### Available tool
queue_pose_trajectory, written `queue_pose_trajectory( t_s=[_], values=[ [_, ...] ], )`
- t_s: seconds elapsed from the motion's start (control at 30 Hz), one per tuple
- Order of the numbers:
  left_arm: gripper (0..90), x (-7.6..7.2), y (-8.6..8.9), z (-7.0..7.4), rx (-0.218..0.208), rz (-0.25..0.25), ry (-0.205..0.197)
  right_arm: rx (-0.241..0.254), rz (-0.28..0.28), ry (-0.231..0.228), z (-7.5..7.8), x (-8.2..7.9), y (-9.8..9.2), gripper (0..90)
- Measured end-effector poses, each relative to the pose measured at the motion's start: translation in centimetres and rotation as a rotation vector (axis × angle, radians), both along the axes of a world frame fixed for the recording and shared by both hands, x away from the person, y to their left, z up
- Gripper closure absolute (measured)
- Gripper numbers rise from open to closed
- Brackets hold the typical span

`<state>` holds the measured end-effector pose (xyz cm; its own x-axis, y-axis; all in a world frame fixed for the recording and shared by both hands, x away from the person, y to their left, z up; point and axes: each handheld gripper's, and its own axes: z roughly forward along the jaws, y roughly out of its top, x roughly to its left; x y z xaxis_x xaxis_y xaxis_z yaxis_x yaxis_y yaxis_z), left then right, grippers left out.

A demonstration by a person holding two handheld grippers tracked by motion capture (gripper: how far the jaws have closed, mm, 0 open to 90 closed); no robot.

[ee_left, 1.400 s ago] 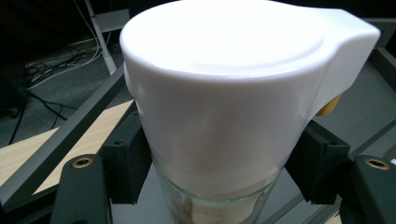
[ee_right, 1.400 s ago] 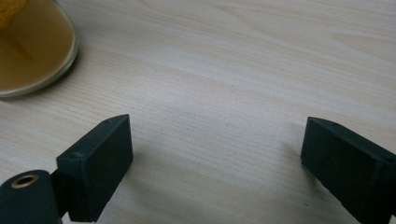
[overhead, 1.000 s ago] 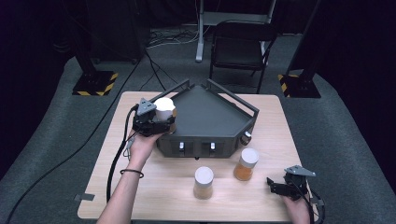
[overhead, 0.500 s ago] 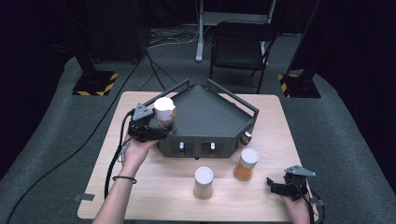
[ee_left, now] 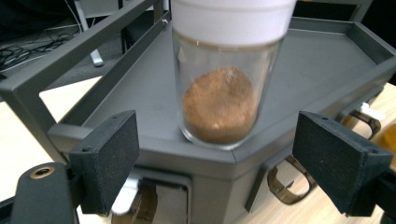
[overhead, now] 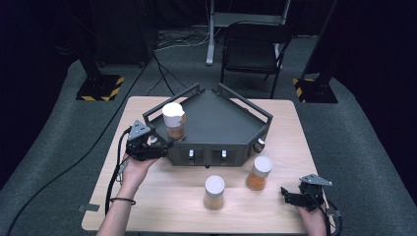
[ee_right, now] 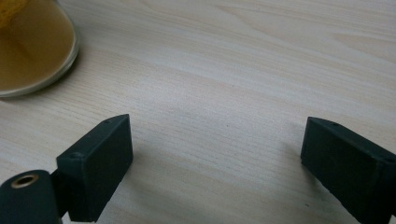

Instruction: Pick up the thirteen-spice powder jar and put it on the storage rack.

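Note:
A glass jar (overhead: pixel 173 120) with a white lid and brown powder stands upright on the near left corner of the dark grey tray (overhead: pixel 221 123). My left gripper (overhead: pixel 160 146) sits just off that corner, low by the tray's edge. Its jaws have just been opening and now stand wide apart. In the left gripper view the jar (ee_left: pixel 219 79) is a little beyond the left gripper (ee_left: pixel 219 140), not between the pads. My right gripper (overhead: pixel 290 196) rests open near the table's front right. The right gripper (ee_right: pixel 217 149) has bare wood between its jaws.
Two more white-lidded jars stand on the wooden table in front of the tray: one in the middle (overhead: pixel 214 191), one to its right (overhead: pixel 258 172), whose base (ee_right: pixel 28 46) lies near my right gripper. A black chair (overhead: pixel 253 49) stands behind the table.
My left gripper has let go of the jar, which now stands on the tray's corner. The gripper has drawn back toward the person and sunk lower. The right gripper has kept still.

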<state>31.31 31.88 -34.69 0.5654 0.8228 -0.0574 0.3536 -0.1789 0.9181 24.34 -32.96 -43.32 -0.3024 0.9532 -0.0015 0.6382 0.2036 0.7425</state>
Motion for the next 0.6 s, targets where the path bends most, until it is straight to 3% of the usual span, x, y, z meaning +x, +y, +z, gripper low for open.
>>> queue_pose_trajectory(
  t_s=[0.3, 0.6],
  values=[
    [14.3, -1.2, 1.2, -1.5, 0.019, 0.013, 0.015, 0.000, 0.000, 0.000, 0.0, 0.0, 0.0, 8.1],
    [14.5, -1.8, 2.2, -3.7, 0.016, 0.030, 0.060, 0.000, 0.000, 0.001, 0.0, 0.0, 0.0, 8.1]
  ],
)
